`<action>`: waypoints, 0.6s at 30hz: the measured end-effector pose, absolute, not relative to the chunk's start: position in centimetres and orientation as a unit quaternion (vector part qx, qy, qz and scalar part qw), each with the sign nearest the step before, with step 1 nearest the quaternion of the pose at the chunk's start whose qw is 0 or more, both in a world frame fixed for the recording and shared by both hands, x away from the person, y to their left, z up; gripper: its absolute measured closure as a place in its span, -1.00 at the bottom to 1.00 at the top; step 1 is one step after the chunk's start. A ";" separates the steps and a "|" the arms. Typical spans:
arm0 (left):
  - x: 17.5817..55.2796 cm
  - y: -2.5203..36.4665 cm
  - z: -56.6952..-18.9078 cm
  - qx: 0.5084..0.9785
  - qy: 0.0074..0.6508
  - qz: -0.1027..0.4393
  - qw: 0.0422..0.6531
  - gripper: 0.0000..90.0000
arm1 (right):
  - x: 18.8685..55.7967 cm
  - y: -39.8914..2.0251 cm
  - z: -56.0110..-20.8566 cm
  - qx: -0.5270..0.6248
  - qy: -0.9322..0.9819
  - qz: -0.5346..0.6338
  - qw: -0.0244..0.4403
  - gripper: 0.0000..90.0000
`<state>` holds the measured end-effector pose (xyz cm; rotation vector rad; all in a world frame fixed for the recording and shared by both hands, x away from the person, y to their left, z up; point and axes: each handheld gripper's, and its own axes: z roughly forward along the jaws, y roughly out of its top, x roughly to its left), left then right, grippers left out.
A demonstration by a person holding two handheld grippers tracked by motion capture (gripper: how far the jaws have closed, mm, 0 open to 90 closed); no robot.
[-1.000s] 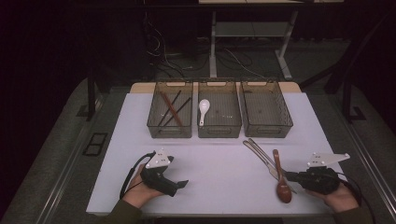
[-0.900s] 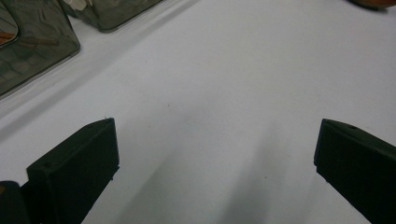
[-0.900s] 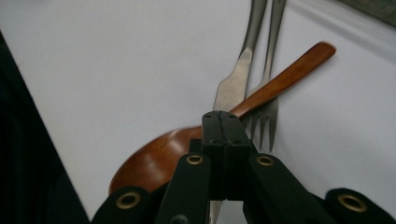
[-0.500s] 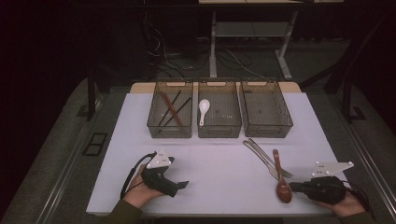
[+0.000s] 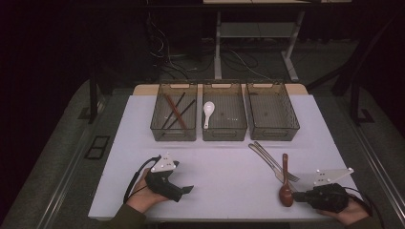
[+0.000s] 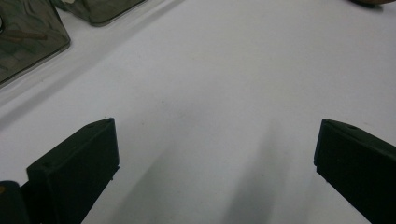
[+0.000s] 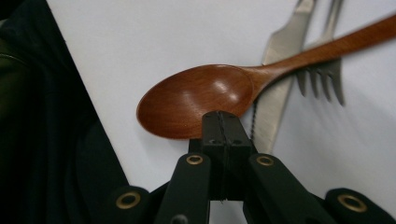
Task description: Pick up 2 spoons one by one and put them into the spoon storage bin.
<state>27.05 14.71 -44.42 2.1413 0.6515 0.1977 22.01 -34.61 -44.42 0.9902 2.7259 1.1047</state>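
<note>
Right now your right tongs (image 7: pixel 223 122) are pressed together with nothing between them, their black tips at the near rim of the wooden spoon (image 7: pixel 196 100), whether touching it or just short you cannot tell. That spoon is reddish-brown with a smooth, glossy oval bowl that catches the light, and a slim handle that runs away across a steel knife (image 7: pixel 275 79) and over the tines of a steel fork (image 7: pixel 327 70). From the high view, the spoon (image 5: pixel 285 181) lies near the table's (image 5: pixel 229 176) front right edge, bowl toward you, with the knife (image 5: pixel 267 164) and fork (image 5: pixel 279 164) slanting beneath it on the white matte top. Your left tongs (image 6: pixel 215 154) stand wide apart over bare table, holding nothing; that hand (image 5: pixel 143 193) rests at the front left. Behind, three clear smoky plastic bins sit side by side: the left bin (image 5: pixel 157 129) holds dark chopsticks (image 5: pixel 176 112), the middle bin (image 5: pixel 239 131) a white glazed spoon (image 5: pixel 208 111).
</note>
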 end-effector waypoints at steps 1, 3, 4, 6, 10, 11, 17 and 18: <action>27.0 14.7 -44.4 0.859 0.261 0.079 0.433 -1.00 | 22.1 -34.5 -44.4 0.316 0.879 0.357 0.018 0.98; 27.0 14.7 -44.4 0.859 0.262 0.079 0.433 -1.00 | 22.2 -34.1 -44.4 0.313 0.878 0.363 0.015 0.98; 27.1 14.7 -44.4 0.859 0.262 0.079 0.432 -1.00 | 22.4 -33.9 -44.4 0.307 0.879 0.364 0.012 0.98; 27.1 14.7 -44.5 0.860 0.261 0.079 0.432 -1.00 | 22.6 -33.4 -44.5 0.300 0.882 0.363 0.013 0.99; 27.1 14.7 -44.4 0.860 0.261 0.079 0.432 -1.00 | 23.1 -32.4 -44.6 0.289 0.885 0.365 0.009 0.98; 27.1 14.7 -44.4 0.860 0.260 0.079 0.432 -1.00 | 23.2 -32.1 -44.5 0.287 0.886 0.365 0.008 0.99; 27.1 14.7 -44.5 0.860 0.260 0.079 0.432 -1.00 | 24.0 -30.6 -44.6 0.273 0.890 0.364 0.009 0.98; 27.1 14.7 -44.5 0.860 0.260 0.079 0.432 -1.00 | 24.2 -30.4 -44.7 0.271 0.891 0.364 0.008 0.99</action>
